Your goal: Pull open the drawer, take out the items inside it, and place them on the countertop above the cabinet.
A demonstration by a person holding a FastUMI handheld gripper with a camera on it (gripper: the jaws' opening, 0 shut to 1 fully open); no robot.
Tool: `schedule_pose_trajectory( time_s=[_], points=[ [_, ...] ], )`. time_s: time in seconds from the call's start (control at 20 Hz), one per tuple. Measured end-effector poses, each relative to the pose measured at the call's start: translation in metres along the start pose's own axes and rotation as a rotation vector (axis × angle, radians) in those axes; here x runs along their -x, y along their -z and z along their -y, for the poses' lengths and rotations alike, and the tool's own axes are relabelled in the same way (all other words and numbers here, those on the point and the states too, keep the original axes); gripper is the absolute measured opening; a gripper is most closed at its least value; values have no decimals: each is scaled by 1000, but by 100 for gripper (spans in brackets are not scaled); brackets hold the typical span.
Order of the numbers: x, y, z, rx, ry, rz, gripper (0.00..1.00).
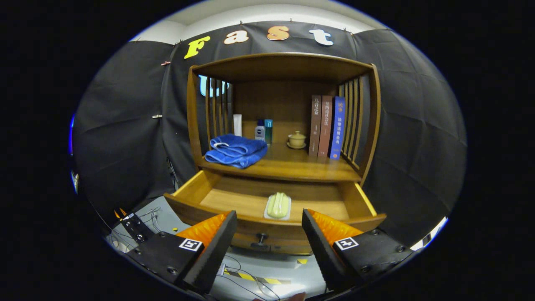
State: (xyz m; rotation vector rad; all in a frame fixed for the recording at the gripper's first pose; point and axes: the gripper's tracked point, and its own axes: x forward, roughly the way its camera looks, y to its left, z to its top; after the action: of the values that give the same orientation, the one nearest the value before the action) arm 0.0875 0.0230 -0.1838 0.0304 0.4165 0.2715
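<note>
Tongs (269, 217) spread wide and empty, levelled at the pulled-out wooden drawer (250, 200), fingers flanking its dark knob (261, 239), pale green packet (278, 205) lying inside just beyond, under the wooden tabletop (292, 167).

The light is even and moderate, coming from above, where a pale ceiling strip (267, 14) glows brightest. The open brown wooden cabinet (284, 67) is well lit; soft glare lies on its polished wooden desk (292, 165). Inside the pulled-out wooden drawer (250, 196) the far wall stays in shade. The folded blue towel (236, 150) throws a faint shadow. Focus is sharp at the centre. The fisheye lens bends straight lines outward, and the open tool (269, 219), its fingers spread apart, looks stretched and slightly soft.
</note>
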Motion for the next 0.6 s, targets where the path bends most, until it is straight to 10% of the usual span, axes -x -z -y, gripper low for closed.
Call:
schedule_pose_trajectory(
  time_s=[0.25, 0.6],
  points=[
    [-75, -22, 10, -4, -25, -212, 98],
    [-184, 83, 24, -17, -2, -654, 100]
  ],
)
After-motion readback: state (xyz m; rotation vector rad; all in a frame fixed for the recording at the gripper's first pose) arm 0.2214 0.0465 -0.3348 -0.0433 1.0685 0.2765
